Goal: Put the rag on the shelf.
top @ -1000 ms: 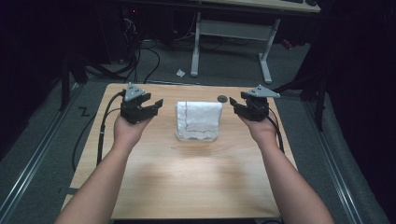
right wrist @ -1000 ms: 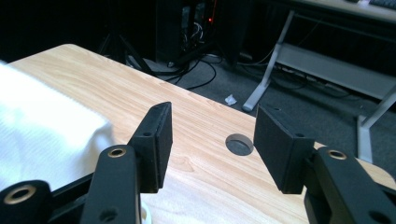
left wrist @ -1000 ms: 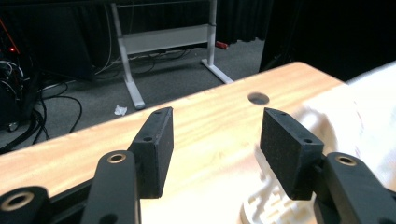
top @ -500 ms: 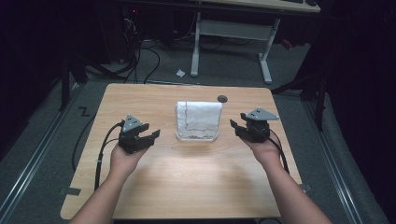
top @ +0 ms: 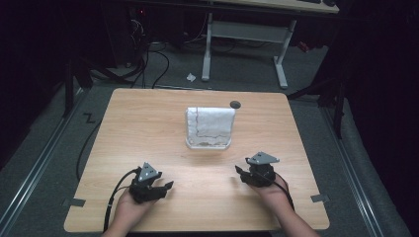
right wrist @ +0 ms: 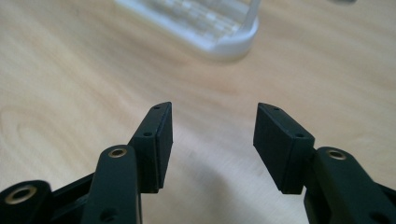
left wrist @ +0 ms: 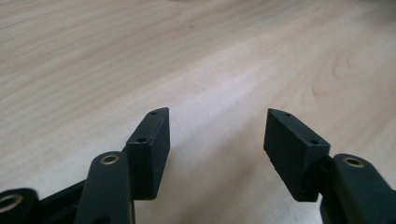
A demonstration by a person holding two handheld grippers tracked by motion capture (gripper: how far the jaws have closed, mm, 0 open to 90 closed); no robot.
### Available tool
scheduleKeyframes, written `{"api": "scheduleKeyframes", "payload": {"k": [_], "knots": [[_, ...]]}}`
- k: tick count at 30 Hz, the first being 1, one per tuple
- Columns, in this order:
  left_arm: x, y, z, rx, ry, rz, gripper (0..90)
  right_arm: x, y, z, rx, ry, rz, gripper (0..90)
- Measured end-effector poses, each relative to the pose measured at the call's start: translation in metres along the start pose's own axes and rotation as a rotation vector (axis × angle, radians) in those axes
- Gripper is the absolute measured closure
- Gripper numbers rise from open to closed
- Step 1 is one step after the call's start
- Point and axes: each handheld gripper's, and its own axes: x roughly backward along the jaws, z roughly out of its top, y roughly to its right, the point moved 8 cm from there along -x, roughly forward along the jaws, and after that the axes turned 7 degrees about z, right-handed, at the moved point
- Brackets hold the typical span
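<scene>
Near the table's (top: pixel 148 113) front edge, both grippers, left (top: pixel 157 189) and right (top: pixel 243 174), have pulled back from the cloth-draped rack (top: pixel 209 127) at mid-table, jaws spread and empty, suggesting work there is finished.

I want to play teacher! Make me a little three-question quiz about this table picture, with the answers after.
1. True or false: the left tongs are holding something.
2. What sits in the middle of the table: A) a red ball, B) a white cloth on a clear tray, C) a stack of books?
3. Fill in: both pairs of tongs are near the ____ edge of the table, the person's side.

Key
1. False. The left tongs are open with nothing between them, and so are the right tongs.
2. B.
3. Near (bottom in the high view).
</scene>
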Motion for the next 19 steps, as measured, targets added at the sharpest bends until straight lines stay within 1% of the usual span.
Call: {"api": "scheduleKeyframes", "payload": {"k": [1, 2, 3, 4, 5, 6, 7, 8, 9, 10, 11, 12, 13, 15, 16, 17, 18, 19], "knots": [[0.002, 0.002, -0.002, 0.003, -0.001, 0.0, 41.5, 0.0, -0.005, -0.006, -0.016, 0.007, -0.003, 47.1], [0.005, 0.005, -0.004, 0.026, -0.007, -0.012, 41.5, 0.0, -0.008, -0.01, -0.031, 0.013, 0.002, 47.5], [0.006, 0.007, -0.005, 0.038, -0.013, -0.026, 41.6, 0.002, -0.013, -0.017, -0.077, 0.033, 0.007, 48.1], [0.007, 0.009, -0.006, 0.05, -0.018, -0.038, 42.0, 0.004, -0.017, -0.021, -0.108, 0.066, 0.002, 51.1], [0.007, 0.01, -0.007, 0.055, -0.022, -0.042, 42.4, 0.007, -0.022, -0.026, -0.132, 0.083, 0.012, 52.3], [0.006, 0.011, -0.007, 0.057, -0.025, -0.048, 42.4, 0.01, -0.027, -0.023, -0.132, 0.072, 0.03, 46.3], [0.005, 0.012, -0.007, 0.051, -0.028, -0.051, 42.3, 0.016, -0.031, -0.014, -0.066, 0.113, 0.034, 48.2], [0.003, 0.011, -0.006, 0.038, -0.032, -0.04, 42.1, 0.019, -0.032, -0.012, -0.032, 0.132, 0.018, 49.0], [0.002, 0.011, -0.005, 0.035, -0.031, -0.04, 42.0, 0.019, -0.029, -0.014, -0.024, 0.127, -0.009, 48.5], [0.002, 0.01, -0.005, 0.038, -0.031, -0.034, 41.8, 0.017, -0.027, -0.018, -0.035, 0.115, -0.008, 48.6], [0.001, 0.01, -0.004, 0.049, -0.026, -0.044, 41.8, 0.013, -0.025, -0.023, -0.048, 0.1, 0.004, 48.7], [0.001, 0.01, -0.003, 0.054, -0.021, -0.05, 41.7, 0.01, -0.023, -0.027, -0.049, 0.079, 0.007, 48.6], [0.0, 0.011, -0.004, 0.052, -0.025, -0.053, 41.7, 0.008, -0.019, -0.03, -0.041, 0.065, -0.002, 48.6], [0.0, 0.011, -0.005, 0.036, -0.037, -0.05, 41.8, 0.007, -0.015, -0.032, -0.061, 0.061, -0.001, 48.5], [0.0, 0.012, -0.005, 0.034, -0.04, -0.052, 42.7, 0.008, -0.013, -0.032, -0.092, 0.062, 0.011, 48.5], [0.0, 0.013, -0.005, 0.033, -0.039, -0.063, 42.9, 0.008, -0.012, -0.032, -0.098, 0.067, 0.016, 48.5], [0.0, 0.014, -0.005, 0.03, -0.037, -0.063, 42.8, 0.008, -0.012, -0.032, -0.101, 0.069, 0.018, 48.5], [0.0, 0.015, -0.006, 0.028, -0.036, -0.062, 42.8, 0.007, -0.012, -0.032, -0.095, 0.07, 0.016, 48.6]]}}
